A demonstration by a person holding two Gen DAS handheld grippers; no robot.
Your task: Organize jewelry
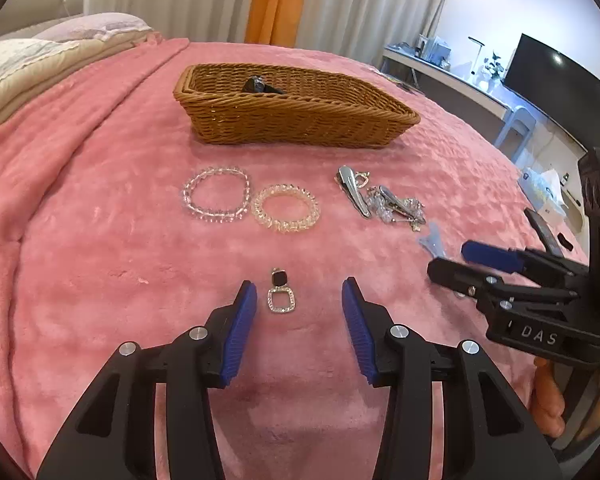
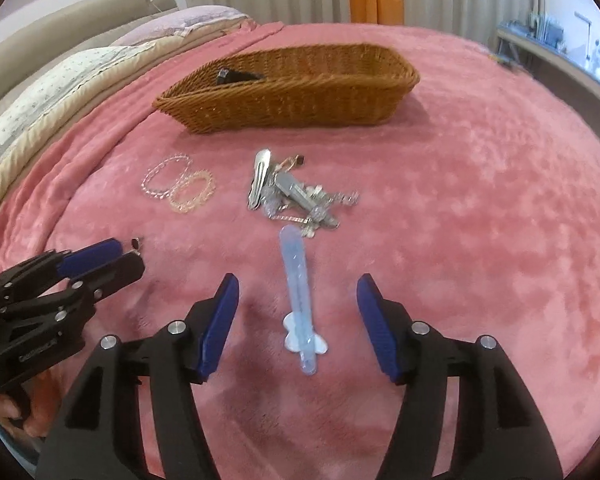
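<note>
My left gripper (image 1: 299, 292) is open, its blue pads on either side of a square-framed earring (image 1: 281, 295) lying on the pink blanket. Beyond it lie a clear bead bracelet (image 1: 216, 194), a coiled clear bracelet (image 1: 285, 208) and a pile of silver clips and chains (image 1: 384, 200). My right gripper (image 2: 298, 292) is open over a pale blue hair clip (image 2: 298, 292) that lies between its fingers. The pile (image 2: 296, 194) and both bracelets (image 2: 180, 188) lie ahead of it. A wicker basket (image 1: 296, 120) at the back holds a dark item (image 1: 260, 85).
The pink blanket (image 1: 100, 240) covers the bed, with pillows (image 2: 60, 76) at the left. A desk with a monitor (image 1: 560, 84) stands at the right. The right gripper (image 1: 456, 260) shows at the left view's right edge; the left gripper (image 2: 120, 256) shows in the right view.
</note>
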